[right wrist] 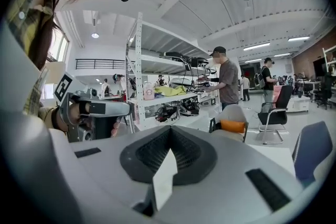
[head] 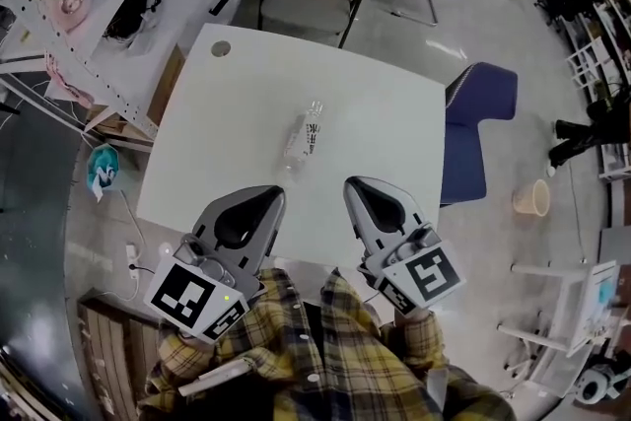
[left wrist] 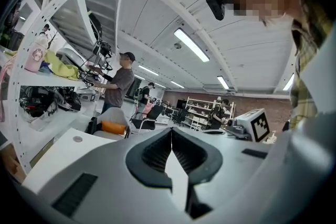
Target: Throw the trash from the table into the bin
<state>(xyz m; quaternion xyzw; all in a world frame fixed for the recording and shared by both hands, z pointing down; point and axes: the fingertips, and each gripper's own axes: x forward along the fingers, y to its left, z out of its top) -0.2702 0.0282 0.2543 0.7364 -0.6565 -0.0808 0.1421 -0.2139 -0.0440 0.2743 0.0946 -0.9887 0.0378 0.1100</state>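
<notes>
now the left hand-held gripper [head: 268, 200] and right hand-held gripper [head: 357, 190] are both closed and empty, short of the bottle [head: 305, 135].

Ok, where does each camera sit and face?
Head view: on the person's head, down at the white table, clear plastic bottle; left hand-held gripper, right hand-held gripper, plaid shirt show.
Left gripper view: along its shut jaws, across the room.
Right gripper view: along its own shut jaws.
All share the grey chair with orange cushion.

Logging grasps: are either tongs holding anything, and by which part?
Nothing held. Left tongs and right tongs are shut, empty; the plastic bottle lies free on the white table.
</notes>
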